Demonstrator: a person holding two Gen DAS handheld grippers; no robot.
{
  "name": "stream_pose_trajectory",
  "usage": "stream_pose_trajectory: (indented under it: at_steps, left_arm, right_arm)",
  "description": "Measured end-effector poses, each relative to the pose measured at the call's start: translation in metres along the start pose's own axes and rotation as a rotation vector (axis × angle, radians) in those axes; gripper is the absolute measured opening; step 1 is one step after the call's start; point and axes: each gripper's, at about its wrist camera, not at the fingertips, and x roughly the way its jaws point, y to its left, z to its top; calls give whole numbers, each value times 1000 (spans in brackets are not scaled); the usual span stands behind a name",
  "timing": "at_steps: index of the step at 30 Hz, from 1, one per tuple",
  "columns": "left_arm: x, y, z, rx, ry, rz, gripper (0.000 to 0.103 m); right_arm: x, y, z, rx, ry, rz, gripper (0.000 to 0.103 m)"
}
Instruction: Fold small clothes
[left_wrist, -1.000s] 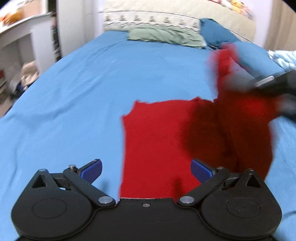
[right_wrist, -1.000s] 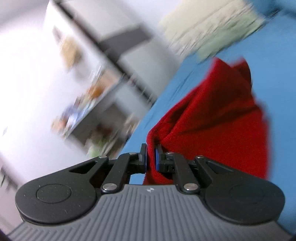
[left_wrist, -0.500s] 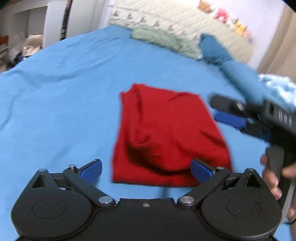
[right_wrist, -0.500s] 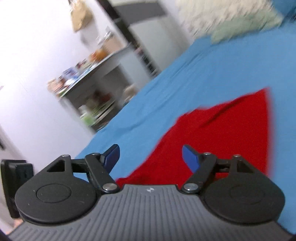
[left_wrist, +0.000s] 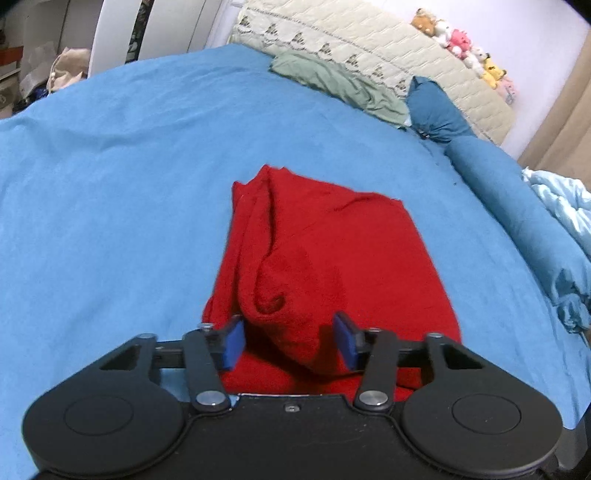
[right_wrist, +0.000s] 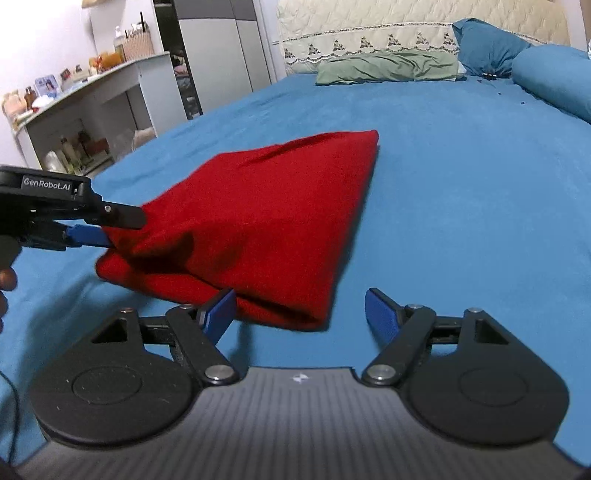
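While left gripper (left_wrist: 289, 341) jaws straddle red cloth (left_wrist: 325, 258) — right gripper (right_wrist: 299, 308) jaws apart, empty.

The left gripper (left_wrist: 290, 341) is matte black — two round housings with recessed discs, triangular cut-outs, silver pivot screws, blue pads (left_wrist: 233, 343). The right gripper (right_wrist: 300, 310) matches but has a ribbed grey body. At nine o'clock in the right wrist view, white "GenRobot.AI" lettering — bare fingertips (right_wrist: 6, 280) below.

Bed (left_wrist: 110, 177), blue sheet. Carried folded red garment (left_wrist: 332, 258) mid-bed; green pillow (left_wrist: 332, 81), blue pillows (left_wrist: 439, 110) near headboard.
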Motion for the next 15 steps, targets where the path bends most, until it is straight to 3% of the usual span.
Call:
stream_pose_trajectory:
  at_steps: [1, 3, 7, 9, 15]
  left_arm:
    - [2, 2, -1, -6, 8, 1, 37]
    - [5, 5, -2, -14, 15, -2, 8]
    - [-15, 12, 4, -27, -54, -12, 7]
    - [-29, 13, 2, -1, -82, -1, 7]
    - [-5, 22, -29, 35, -12, 73, 8]
  right_arm:
    - [7, 3, 1, -4, 2, -20, 91]
    - [15, 6, 6, -8, 3, -48, 88]
    - [2, -5, 14, 4, -22, -126, 64]
    - [-10, -10, 17, 0, -31, -124, 64]
    - [-2, -12, 0, -46, 33, -122, 64]
